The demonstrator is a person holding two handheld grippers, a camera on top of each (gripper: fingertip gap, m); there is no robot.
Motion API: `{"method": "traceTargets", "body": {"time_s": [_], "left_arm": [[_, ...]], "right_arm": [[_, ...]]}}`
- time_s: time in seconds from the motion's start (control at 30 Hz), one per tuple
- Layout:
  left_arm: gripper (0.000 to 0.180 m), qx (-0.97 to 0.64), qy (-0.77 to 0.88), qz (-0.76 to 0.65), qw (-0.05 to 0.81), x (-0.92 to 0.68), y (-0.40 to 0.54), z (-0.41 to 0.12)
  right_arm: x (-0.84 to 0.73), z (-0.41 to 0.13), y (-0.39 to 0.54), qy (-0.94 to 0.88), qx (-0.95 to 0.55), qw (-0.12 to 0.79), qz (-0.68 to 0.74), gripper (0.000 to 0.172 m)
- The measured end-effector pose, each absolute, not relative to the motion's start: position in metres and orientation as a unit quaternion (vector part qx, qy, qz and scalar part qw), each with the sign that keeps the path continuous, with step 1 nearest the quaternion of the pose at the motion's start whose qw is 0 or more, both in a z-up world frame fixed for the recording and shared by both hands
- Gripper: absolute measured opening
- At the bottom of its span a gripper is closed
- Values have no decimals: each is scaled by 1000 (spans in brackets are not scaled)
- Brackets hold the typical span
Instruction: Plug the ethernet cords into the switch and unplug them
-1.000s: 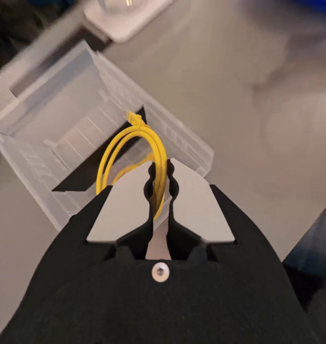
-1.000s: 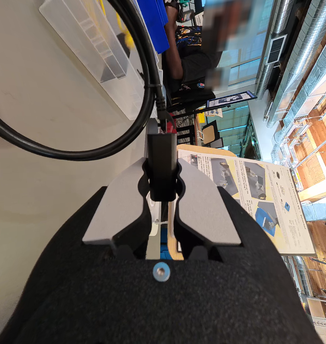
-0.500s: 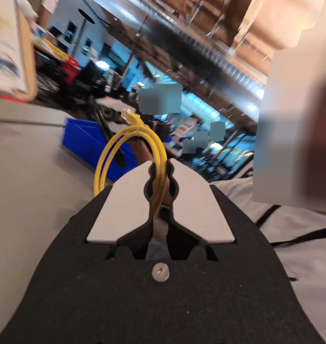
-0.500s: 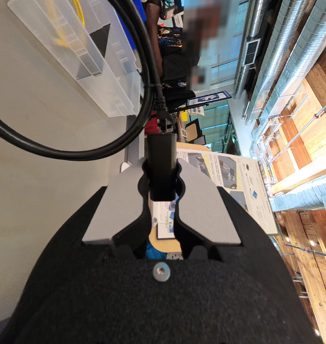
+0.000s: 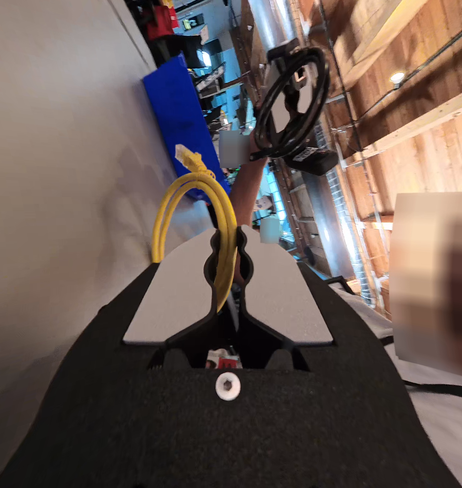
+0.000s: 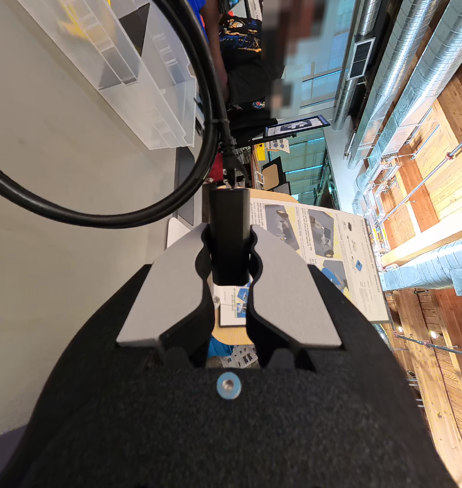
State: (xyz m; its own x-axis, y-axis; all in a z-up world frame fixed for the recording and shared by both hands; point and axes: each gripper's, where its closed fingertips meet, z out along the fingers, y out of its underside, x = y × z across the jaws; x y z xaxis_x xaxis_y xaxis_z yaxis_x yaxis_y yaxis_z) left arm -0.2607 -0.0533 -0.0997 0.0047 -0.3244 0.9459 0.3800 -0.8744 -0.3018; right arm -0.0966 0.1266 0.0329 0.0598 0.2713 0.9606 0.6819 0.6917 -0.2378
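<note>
- Switch [image 6: 228,245] first, since it's the biggest task piece: a black boxy thing, sitting clamped between the right gripper [image 6: 228,237] pads, which are pressing on its two sides at a medium gap. It's being held up off the grey table [image 6: 52,211]. Looks rigid and smooth-sided, so I'd guess it could slide if the squeeze eases; holding it across the flat sides like this seems right.
- Clear plastic bin [image 6: 134,79] is lying on the table, up and to the left of the switch in the right wrist view.
- Black cable [image 6: 134,219] is looping wide to the left of the switch and running into its far end. It looks thick and springy, so it's probably tugging on the switch a bit.
- Yellow ethernet cord [image 5: 195,206] is coiled in a small tied loop, well apart from the switch, and the left gripper [image 5: 227,235] is pinching the strands in a narrow gap. Light and floppy, I'd say.
- Clear plug [image 5: 183,155] is poking out at the top of that coil, away from the fingers. Probably the fragile bit, with its little latch. To plug it in, I'd regrip just behind the plug on the stiff boot, not on the loop.
</note>
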Motion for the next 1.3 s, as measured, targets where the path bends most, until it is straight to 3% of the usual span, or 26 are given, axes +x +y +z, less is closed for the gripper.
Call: {"method": "traceTargets", "body": {"time_s": [0.17, 0.3, 0.53, 0.7, 1.03, 1.3], "left_arm": [[15, -765, 11, -583, 275, -280, -50, -142], [29, -833, 79, -457, 303, -294, -46, -162], [36, -870, 161, -297, 359, -305, -27, -166], [36, -866, 195, -276, 369, -294, -1, -159], [34, -884, 242, -271, 293, -265, 21, -183], [19, -888, 240, -261, 294, -268, 17, -187]], "right_arm": [[-103, 22, 128, -677, -359, 623, -157, 24], [-107, 13, 130, -685, -360, 613, -163, 24], [-111, 7, 130, -692, -360, 605, -163, 24], [-112, 4, 131, -694, -360, 603, -159, 24], [-115, 0, 129, -698, -360, 599, -155, 24], [-116, -5, 131, -702, -360, 594, -156, 24]]}}
